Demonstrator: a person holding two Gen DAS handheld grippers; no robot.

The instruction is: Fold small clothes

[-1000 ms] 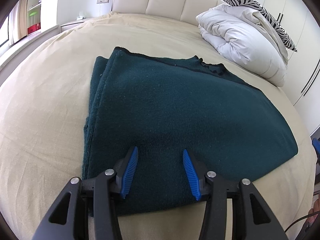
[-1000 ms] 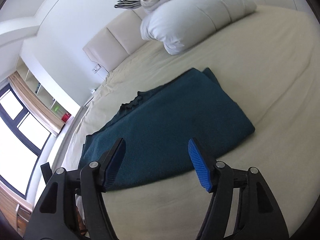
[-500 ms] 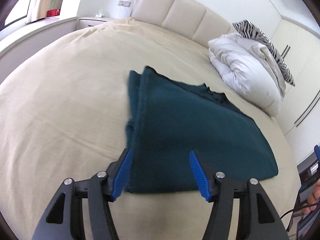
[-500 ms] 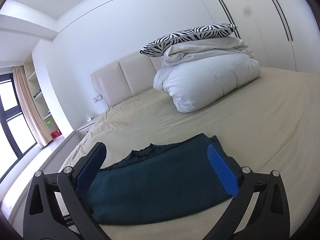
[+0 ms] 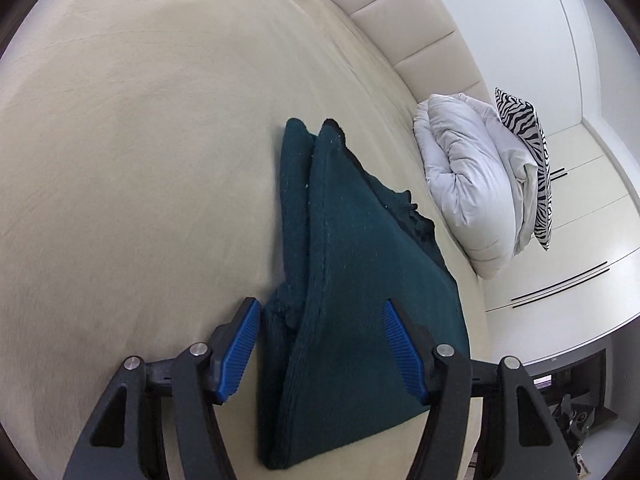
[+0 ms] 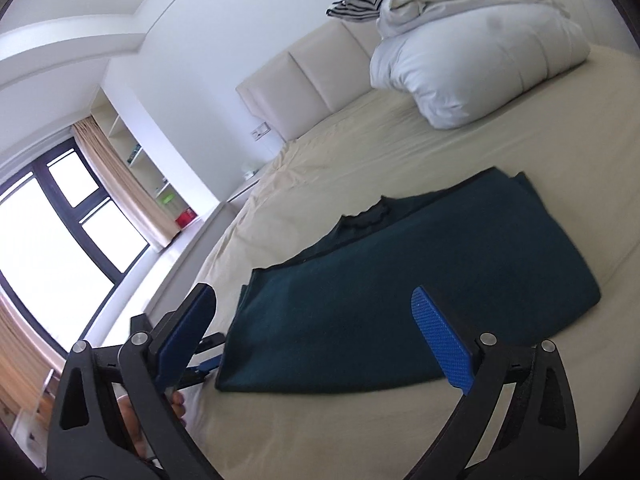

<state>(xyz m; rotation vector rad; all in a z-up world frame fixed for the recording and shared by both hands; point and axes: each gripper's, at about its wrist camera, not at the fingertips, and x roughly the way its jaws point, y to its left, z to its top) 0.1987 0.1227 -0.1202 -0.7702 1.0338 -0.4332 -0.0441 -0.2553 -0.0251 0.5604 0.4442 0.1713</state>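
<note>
Folded dark green knitted garment (image 5: 352, 280) lies flat on the beige bed sheet (image 5: 140, 140); left gripper (image 5: 320, 344) hangs spread over its corner, right gripper (image 6: 320, 336), just widened, gapes empty above.

Garment (image 5: 360, 300) matt fuzzy knit; bed sheet (image 5: 140, 160) smooth cloth.

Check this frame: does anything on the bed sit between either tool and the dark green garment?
Nothing visible does. The left tool hangs open over the folded garment's near corner; the right tool is open just above its near edge. The duvet sits well beyond, near the headboard.
</note>
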